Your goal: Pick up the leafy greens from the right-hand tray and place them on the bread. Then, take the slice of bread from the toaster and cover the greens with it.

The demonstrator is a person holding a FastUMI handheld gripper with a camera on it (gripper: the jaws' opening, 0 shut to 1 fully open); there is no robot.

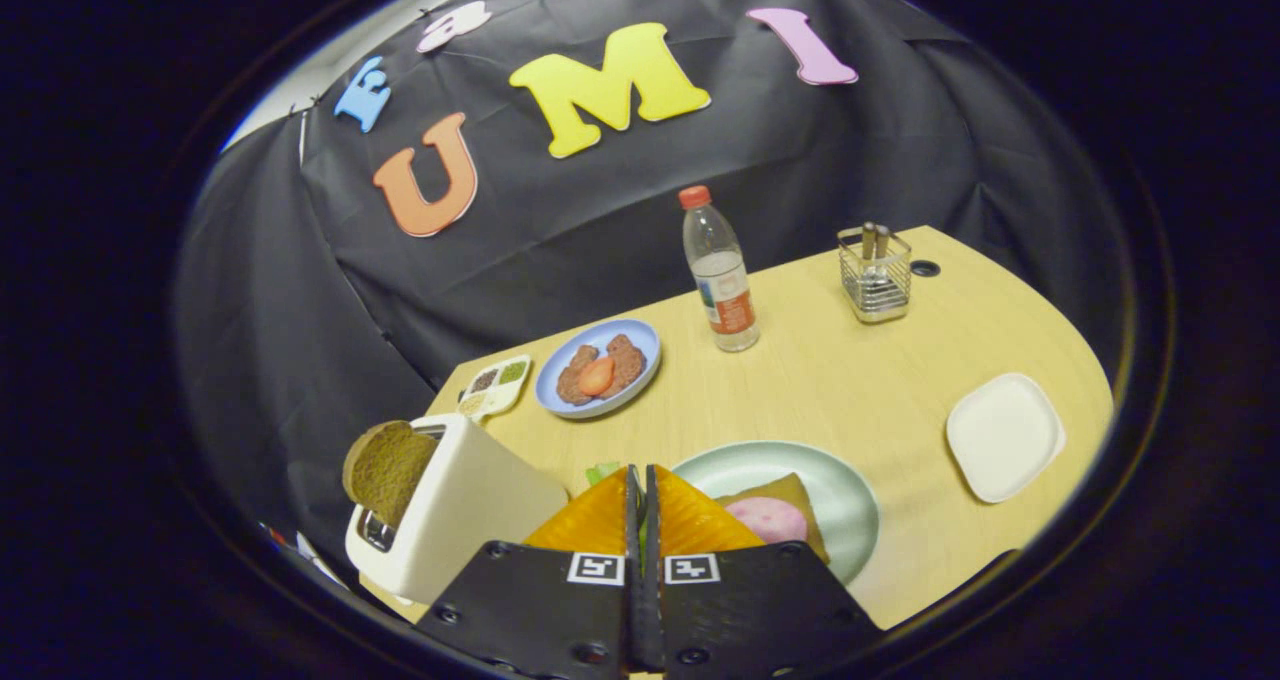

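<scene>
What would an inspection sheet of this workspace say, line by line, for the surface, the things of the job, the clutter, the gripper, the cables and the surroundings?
Surface: pale wooden table, a round hole near its far corner.
Job's things: leafy greens, a bit showing at the fingertips; bread with a pink slice on a green plate; bread slice standing in the white toaster; white tray, bare.
Clutter: water bottle; blue plate of food; small seasoning tray; wire holder.
Gripper: gripper fingers closed together, greens pinched between them.
Cables: nothing seen.
Surroundings: black cloth wall.
</scene>
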